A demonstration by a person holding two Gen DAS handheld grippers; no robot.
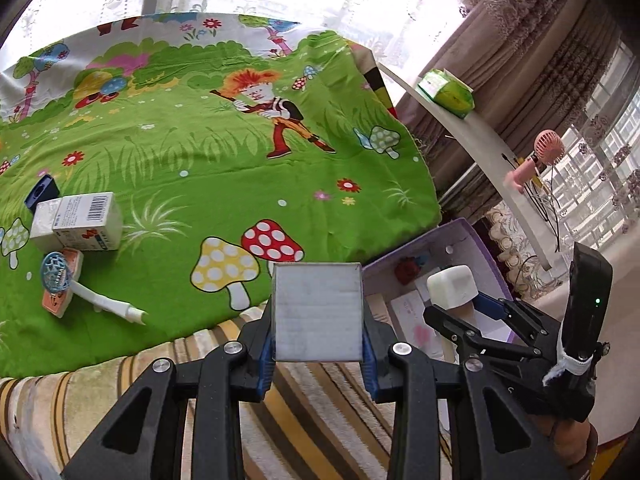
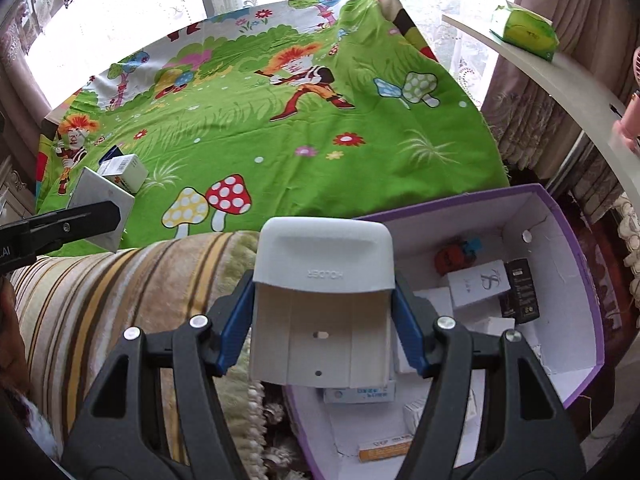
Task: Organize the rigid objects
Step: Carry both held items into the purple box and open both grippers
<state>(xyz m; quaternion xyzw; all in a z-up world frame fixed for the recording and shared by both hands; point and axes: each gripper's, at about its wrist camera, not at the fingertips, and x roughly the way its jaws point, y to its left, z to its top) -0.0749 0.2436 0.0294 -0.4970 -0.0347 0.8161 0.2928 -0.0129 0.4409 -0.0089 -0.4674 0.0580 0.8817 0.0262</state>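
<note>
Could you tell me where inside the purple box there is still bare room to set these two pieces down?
The purple box has bare white floor along its right wall, beyond the black carton. The far corner, around the red toy and white cartons, is crowded, as is the near end.

Both wrist views steeply down; shared cartoon cloth [image 1: 208,152]

green mushroom-print cloth [image 2: 280,152], purple box [image 2: 588,320], striped beige blanket [image 2: 100,280].

Bright lace-curtained window [image 2: 120,12], patterned drapes [image 1: 532,40] (brownish), white shelf [image 1: 480,140].
</note>
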